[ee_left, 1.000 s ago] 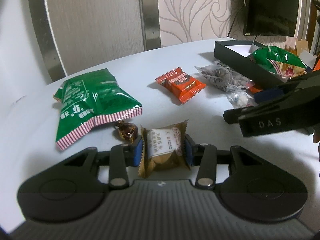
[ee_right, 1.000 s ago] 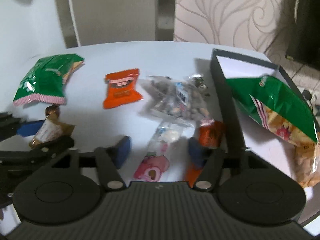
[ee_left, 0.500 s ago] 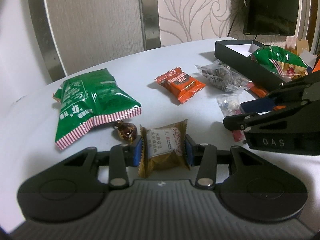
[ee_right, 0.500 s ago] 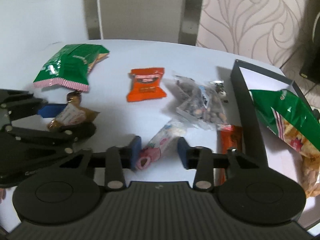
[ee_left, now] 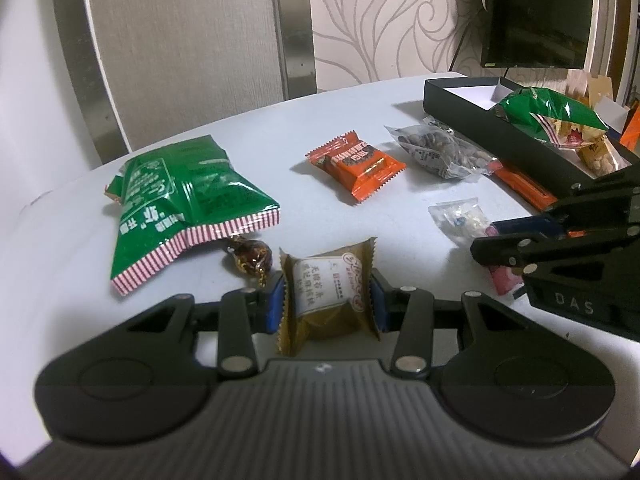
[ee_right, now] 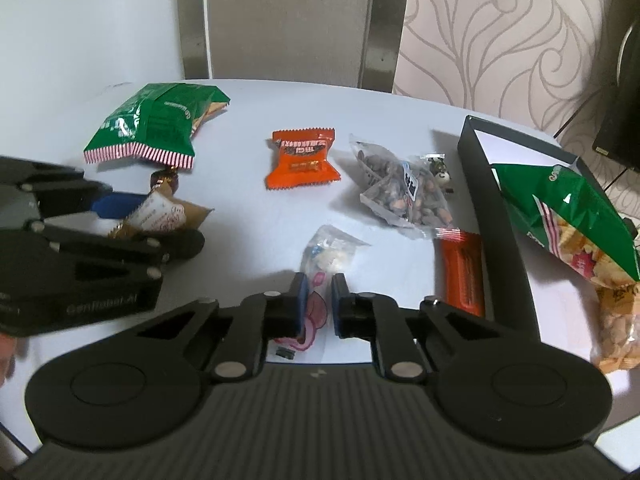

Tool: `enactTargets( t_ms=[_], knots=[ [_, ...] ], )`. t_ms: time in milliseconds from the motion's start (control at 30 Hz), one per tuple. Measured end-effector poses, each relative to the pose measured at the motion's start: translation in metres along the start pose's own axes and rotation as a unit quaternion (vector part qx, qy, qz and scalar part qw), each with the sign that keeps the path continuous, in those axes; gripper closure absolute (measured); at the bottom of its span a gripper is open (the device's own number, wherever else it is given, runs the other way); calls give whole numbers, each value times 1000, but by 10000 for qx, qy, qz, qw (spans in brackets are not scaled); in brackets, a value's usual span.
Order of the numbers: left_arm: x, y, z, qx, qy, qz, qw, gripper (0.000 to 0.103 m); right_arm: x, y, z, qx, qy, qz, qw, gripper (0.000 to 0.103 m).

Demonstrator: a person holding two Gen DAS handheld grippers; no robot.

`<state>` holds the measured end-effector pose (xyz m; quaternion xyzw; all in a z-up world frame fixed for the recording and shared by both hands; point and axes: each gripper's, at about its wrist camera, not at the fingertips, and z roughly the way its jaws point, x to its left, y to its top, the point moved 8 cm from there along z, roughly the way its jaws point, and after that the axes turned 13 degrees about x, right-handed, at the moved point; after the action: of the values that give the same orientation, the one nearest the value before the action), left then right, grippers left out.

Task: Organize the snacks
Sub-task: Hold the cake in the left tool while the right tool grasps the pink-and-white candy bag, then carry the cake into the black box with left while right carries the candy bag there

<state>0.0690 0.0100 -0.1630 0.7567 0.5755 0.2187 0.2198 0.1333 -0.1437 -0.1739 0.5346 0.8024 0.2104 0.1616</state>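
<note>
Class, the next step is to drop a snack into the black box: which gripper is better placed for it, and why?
Right. The right gripper already pinches the pink-printed clear packet and sits nearer the black box; the left gripper holds the brown pastry packet farther away.

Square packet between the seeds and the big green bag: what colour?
Orange packet, dark band; right wrist view.

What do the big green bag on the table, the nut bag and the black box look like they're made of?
Green bag: glossy plastic film, judging by its highlights and creases. Nut bag: clear plastic, since the nuts show through. Black box: probably matte cardboard with a white lining.
</note>
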Motion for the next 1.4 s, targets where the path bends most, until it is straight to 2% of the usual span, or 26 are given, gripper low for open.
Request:
enactTargets(
  t_ms=[200,300,500,800,1167,1400],
  knots=[
    [0,1,0,34,-41,26,10000,59,-2,-2,-4,12,-60,108,9999,90],
    [0,1,-1,-15,-30,82,10000,63,-3,-1,-11,-46,-56,190,9998,90],
    [-1,6,-9,-127,-30,143,9998,64,-3,-1,-25,-148,-87,262,9995,90],
    [-23,33,-30,-468,-354,319,9978,64,-15,2,-65,-565,-285,448,9970,90],
    [-82,80,-32,-721,-770,720,9918,64,-79,-16,-105,-759,-920,958,9882,90],
    [-129,103,-29,-829,-966,1046,9863,64,-124,-35,-103,-618,-1137,1301,9830,90]
  ],
)
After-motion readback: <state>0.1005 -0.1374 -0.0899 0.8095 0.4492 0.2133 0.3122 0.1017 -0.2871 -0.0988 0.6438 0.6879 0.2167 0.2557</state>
